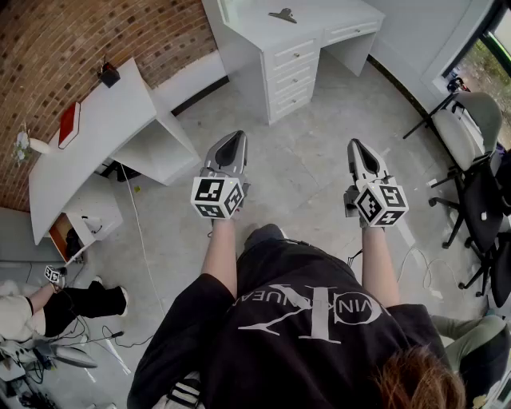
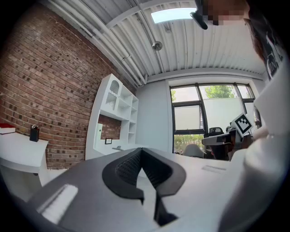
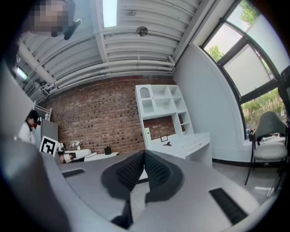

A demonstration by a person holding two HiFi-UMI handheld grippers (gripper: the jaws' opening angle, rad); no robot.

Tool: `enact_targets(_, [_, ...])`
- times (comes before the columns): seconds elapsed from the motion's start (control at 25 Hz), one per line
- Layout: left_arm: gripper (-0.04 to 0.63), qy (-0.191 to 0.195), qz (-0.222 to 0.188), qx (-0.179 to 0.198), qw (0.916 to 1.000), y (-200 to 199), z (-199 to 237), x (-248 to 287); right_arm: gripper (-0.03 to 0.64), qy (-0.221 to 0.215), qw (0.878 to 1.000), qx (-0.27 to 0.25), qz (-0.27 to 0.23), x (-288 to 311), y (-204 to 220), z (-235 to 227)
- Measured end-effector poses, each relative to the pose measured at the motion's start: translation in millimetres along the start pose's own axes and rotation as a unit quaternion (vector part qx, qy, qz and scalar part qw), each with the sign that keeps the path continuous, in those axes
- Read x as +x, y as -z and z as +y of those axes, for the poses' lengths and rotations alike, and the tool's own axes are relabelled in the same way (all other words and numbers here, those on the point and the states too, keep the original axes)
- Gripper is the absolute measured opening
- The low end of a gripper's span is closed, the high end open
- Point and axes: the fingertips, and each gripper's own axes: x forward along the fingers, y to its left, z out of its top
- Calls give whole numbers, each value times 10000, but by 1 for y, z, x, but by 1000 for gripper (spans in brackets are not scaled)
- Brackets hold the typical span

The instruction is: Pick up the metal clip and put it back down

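Note:
The metal clip (image 1: 283, 14) is a small dark clip lying on the white drawer desk (image 1: 335, 20) at the far side of the room. In the right gripper view the clip (image 3: 167, 144) shows as a tiny dark shape on that desk (image 3: 192, 141), well beyond the jaws. My left gripper (image 1: 232, 137) and right gripper (image 1: 354, 144) are held level over the floor, side by side and far short of the desk. The left gripper (image 2: 142, 151) has its jaws shut with nothing between them. The right gripper (image 3: 145, 154) is shut and empty too.
A curved white table (image 1: 96, 136) with a red book (image 1: 69, 124) stands at the left by the brick wall. Office chairs (image 1: 479, 128) crowd the right side. A person (image 1: 72, 307) sits on the floor at lower left, amid cables. A white shelf unit (image 3: 163, 106) rises over the desk.

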Motion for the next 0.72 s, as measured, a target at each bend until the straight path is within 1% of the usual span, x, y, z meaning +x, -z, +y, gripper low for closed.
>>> enact_targets(0.32, [-11, -53, 95, -135, 9998, 9, 4, 9, 14, -13, 10000, 49, 36, 9, 4, -7])
enact_targets(0.48, [-11, -16, 135, -186, 9997, 15, 8, 31, 14, 120, 9998, 124, 80, 21, 6, -29])
enact_targets(0.72, [-11, 5, 183, -247, 9995, 21, 30, 79, 14, 336, 9988, 346, 96, 61, 12, -69])
